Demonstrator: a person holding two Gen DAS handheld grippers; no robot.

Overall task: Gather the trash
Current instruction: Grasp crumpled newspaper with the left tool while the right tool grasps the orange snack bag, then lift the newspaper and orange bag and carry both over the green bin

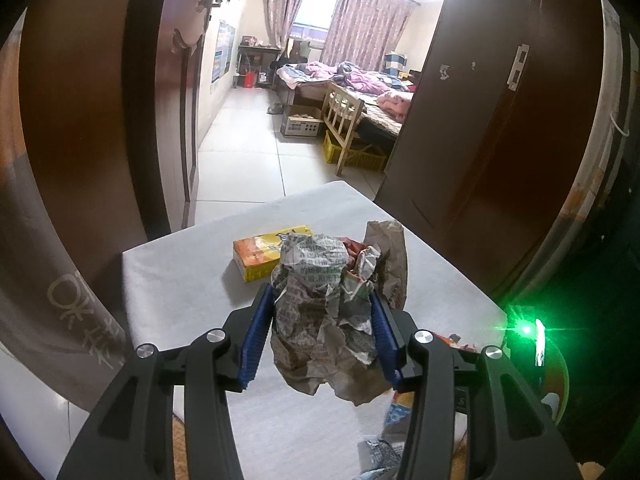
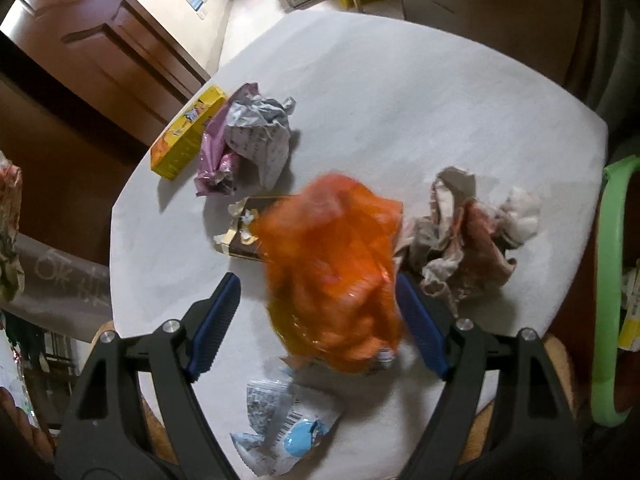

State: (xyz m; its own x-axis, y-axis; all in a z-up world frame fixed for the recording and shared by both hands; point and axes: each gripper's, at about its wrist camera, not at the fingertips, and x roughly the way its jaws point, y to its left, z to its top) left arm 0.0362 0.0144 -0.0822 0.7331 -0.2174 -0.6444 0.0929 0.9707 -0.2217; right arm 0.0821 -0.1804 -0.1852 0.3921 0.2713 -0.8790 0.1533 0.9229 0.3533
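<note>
A lived-in home was shown, not a lab or shop. Through an open dark wooden door (image 1: 492,120) a bedroom was seen: an unmade bed (image 1: 352,84) piled with pink and purple bedding, patterned curtains (image 1: 360,20) drawn beside a bright window (image 1: 320,0), a small desk (image 1: 258,56) against the far wall, a poster (image 1: 224,50) on the side wall. A pale wooden chair (image 1: 342,120), a yellow crate (image 1: 356,154) and a cardboard box (image 1: 302,122) were left on the tiled floor (image 1: 240,152). In the foreground a grey-topped table (image 2: 400,100) was littered with household wrappers and crumpled paper.
</note>
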